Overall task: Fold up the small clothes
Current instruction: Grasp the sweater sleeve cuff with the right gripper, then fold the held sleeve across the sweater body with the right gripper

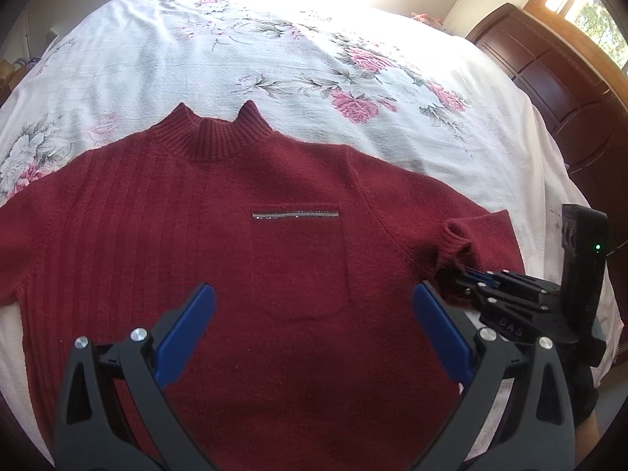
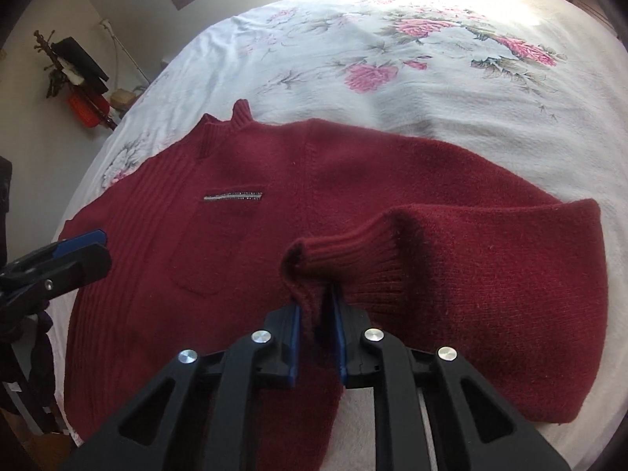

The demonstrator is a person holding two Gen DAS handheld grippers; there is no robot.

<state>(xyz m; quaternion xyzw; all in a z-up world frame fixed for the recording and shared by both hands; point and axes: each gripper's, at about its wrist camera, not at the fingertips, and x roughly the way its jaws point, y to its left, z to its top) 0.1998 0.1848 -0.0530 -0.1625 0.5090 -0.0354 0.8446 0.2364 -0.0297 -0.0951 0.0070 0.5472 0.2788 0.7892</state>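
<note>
A dark red knitted sweater (image 1: 243,243) is spread front-up on a bed covered by a white bedspread (image 1: 274,51) printed with pink flowers. Its ribbed collar (image 1: 214,135) is turned toward the far side, and a chest pocket (image 1: 298,263) trimmed with a silvery strip is seen right of centre.

The left gripper (image 1: 314,314) is held above the near middle of the sweater, its blue-padded fingers (image 1: 184,333) spread wide with nothing between them.

The right sleeve is folded back inward over the right side of the body, so that its ribbed cuff (image 2: 341,259) is raised off the cloth below. The edge of that cuff is pinched between the narrowly closed pads of the right gripper (image 2: 318,314), which is seen in the left wrist view at the sweater's near right side.

A dark wooden headboard (image 1: 549,78) is seen at the far right, and a window at the far end of the bed.
</note>
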